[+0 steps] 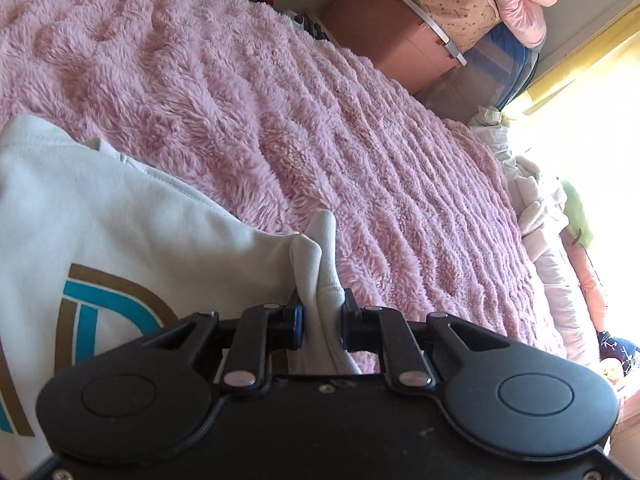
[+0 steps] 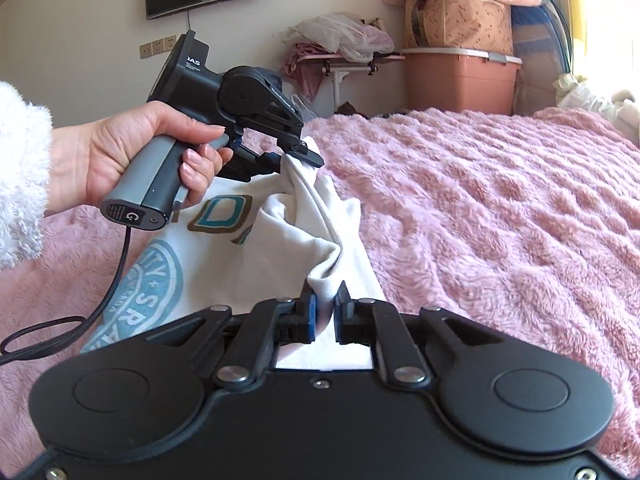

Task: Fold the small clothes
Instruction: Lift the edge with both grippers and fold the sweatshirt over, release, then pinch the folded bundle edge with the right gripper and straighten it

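Observation:
A small white shirt (image 2: 224, 256) with blue and gold print hangs lifted above the pink fluffy blanket (image 2: 500, 208) on the bed. My right gripper (image 2: 325, 308) is shut on a bunched edge of the shirt. My left gripper (image 1: 322, 314) is shut on another edge of the same white shirt (image 1: 120, 248). In the right wrist view the left gripper (image 2: 292, 156) is up and to the left, held by a hand, pinching the shirt's upper edge. The shirt is stretched between the two grippers, creased, with its lower part hidden behind my right gripper.
The pink blanket (image 1: 320, 128) covers the whole bed. A pink storage bin (image 2: 460, 80) with bags stacked on it stands past the bed's far edge. A small table (image 2: 344, 64) with clothes is beside it. A black cable (image 2: 80, 312) trails over the blanket at left.

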A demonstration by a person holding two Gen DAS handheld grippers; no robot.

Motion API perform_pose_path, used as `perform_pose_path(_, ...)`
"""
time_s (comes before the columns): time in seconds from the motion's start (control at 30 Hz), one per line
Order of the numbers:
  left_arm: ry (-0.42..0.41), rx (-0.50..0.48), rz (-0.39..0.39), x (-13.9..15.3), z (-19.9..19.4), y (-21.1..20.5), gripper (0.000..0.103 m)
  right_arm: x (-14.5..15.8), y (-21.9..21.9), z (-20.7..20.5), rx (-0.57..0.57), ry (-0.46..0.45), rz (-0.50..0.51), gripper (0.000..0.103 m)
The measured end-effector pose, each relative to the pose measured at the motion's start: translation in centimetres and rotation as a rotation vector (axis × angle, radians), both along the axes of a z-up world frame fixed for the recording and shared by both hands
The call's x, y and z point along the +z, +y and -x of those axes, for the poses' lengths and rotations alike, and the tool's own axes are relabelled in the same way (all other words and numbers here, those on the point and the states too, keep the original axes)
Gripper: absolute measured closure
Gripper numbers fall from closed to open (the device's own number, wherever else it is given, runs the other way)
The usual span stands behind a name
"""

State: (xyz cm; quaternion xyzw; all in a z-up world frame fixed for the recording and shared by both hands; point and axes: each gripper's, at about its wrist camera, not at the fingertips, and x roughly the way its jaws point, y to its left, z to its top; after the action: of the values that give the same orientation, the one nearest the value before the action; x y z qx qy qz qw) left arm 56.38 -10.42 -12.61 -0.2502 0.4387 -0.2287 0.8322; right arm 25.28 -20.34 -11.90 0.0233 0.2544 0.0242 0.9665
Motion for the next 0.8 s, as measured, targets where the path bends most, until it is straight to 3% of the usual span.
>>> perform_pose_path(0.27,0.029,0.018,-0.03,-2.0,-1.1,-1.7,0.085,-2.2,-1.3,-0.2,-0.056,0.073,-0.035,0.095)
perform_pose_path(0.43,0.008,0.022,-0.103,-1.8,-0.8,-3.2,0.071,-3.7,-1.8,-0.5,-0.072,0.118,-0.043,0.094)
perform_pose_path(0.6,-0.145,0.027,-0.076,2.3,1.1,-1.9,0.067,-4.5,-1.7,-0.5,-0.056,0.137,0.024,0.087)
perform_pose_path(0.7,-0.223,0.008,-0.093,5.4,3.6,0.8,0.063,-3.3,-2.2,-0.1,-0.072,0.131,0.047,0.082)
perform_pose_path(0.8,-0.26,-0.013,-0.118,6.9,8.0,5.0,0.059,-1.2,-2.7,0.7,-0.085,0.065,0.092,0.075)
